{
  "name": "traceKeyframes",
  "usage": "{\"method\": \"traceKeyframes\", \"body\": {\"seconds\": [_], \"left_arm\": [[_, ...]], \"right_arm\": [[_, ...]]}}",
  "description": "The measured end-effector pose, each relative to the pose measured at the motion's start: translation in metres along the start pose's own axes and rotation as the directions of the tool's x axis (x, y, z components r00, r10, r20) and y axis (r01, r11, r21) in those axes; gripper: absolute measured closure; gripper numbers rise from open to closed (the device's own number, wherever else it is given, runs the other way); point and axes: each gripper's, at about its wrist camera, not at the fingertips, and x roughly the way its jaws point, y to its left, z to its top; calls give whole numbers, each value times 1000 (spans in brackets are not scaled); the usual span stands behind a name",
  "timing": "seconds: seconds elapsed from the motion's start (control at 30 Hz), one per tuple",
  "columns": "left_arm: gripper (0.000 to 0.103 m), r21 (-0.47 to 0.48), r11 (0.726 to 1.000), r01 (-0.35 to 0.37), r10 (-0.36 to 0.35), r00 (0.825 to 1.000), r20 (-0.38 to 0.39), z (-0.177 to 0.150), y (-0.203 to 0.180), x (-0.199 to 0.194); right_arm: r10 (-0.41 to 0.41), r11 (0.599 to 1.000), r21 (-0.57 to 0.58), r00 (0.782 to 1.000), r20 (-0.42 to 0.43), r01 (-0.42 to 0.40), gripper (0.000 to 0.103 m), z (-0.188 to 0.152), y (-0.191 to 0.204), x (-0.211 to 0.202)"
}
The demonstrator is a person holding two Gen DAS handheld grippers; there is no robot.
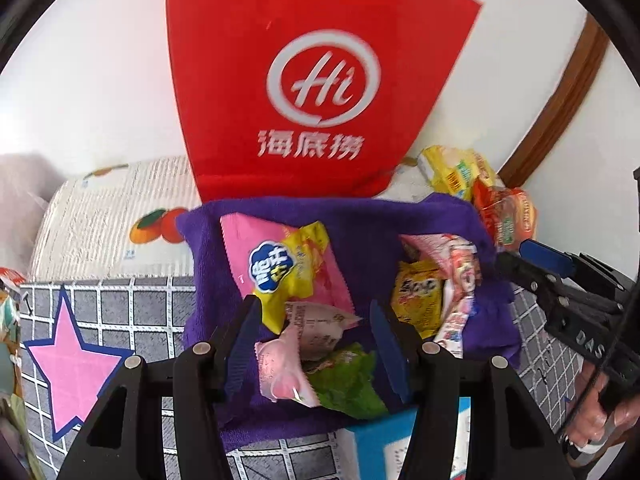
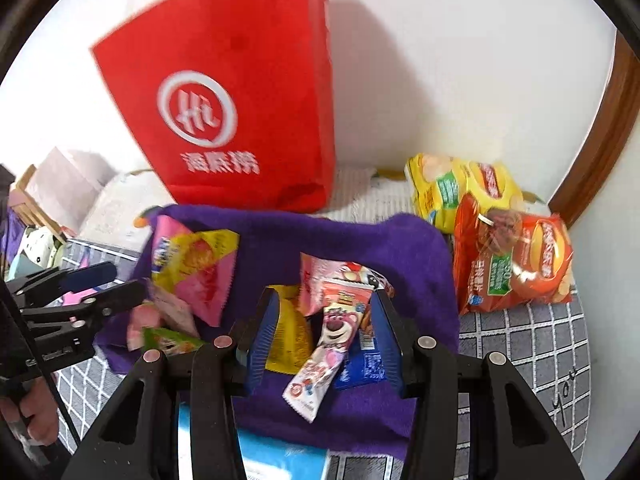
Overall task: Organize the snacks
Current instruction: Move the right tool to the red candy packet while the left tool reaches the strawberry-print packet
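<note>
Gripping snack packets (image 1: 296, 332) in both jaws above purple towel (image 2: 360, 240)

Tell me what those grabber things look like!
Both grabbers are black plastic. The left gripper and right gripper each have two fingers lined with ribbed blue pads, and round silver pins at the joints. Seen from the side, the right one carries pale letters and a thin black cable. No sleeves show.

Purple towel (image 1: 360, 224), red bag (image 1: 304, 60)
</note>
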Motion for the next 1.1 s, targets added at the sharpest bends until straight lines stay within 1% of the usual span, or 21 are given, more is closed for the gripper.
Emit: {"method": "traceKeyframes", "body": {"seconds": [0.03, 0.1, 0.2, 0.3, 0.4, 0.43, 0.53, 0.63, 0.8, 0.97, 1.0, 1.1], "left_arm": [[49, 5, 1000, 4, -4, 1000, 11, 0, -2, -5], [49, 17, 1000, 11, -12, 1000, 22, -1, -8, -12], [49, 35, 999, 19, -20, 999, 40, -1, -16, -22], [49, 54, 998, 21, -25, 997, 73, -3, -26, -40], [48, 84, 996, 27, -37, 993, 113, -7, -36, -60], [47, 89, 996, 28, -39, 992, 121, -9, -38, -65], [47, 102, 994, 28, -40, 992, 122, -18, -44, -80], [46, 133, 991, 17, -36, 990, 137, -35, -48, -98], [45, 152, 988, -9, -14, 988, 151, -69, -44, -119], [44, 114, 993, -40, 26, 992, 122, -107, -19, -120], [44, 103, 994, -44, 32, 993, 113, -114, -13, -118], [44, 74, 996, -53, 47, 996, 74, -136, 3, -110]], "right_arm": [[9, 1000, -3, 1000, 19, -9, 52, -2, 2, -9], [42, 999, 5, 998, 48, -42, 47, -10, 5, -24], [79, 997, 19, 996, 46, -80, 47, -28, 6, -41], [45, 999, 14, 998, 31, -46, 47, -47, 6, -58], [8, 1000, 13, 999, 35, -8, 47, -67, 3, -79], [3, 1000, 17, 999, 36, -4, 47, -73, 0, -85], [-7, 1000, 29, 998, 56, 5, 47, -92, -3, -107], [8, 999, 40, 997, 74, -11, 46, -111, 0, -120], [68, 996, 46, 996, 59, -71, 46, -142, 16, -118], [117, 992, 39, 992, 43, -119, 47, -174, 33, -107], [124, 991, 36, 991, 40, -126, 48, -181, 35, -105], [139, 990, 34, 990, 24, -140, 57, -198, 41, -95]]}}
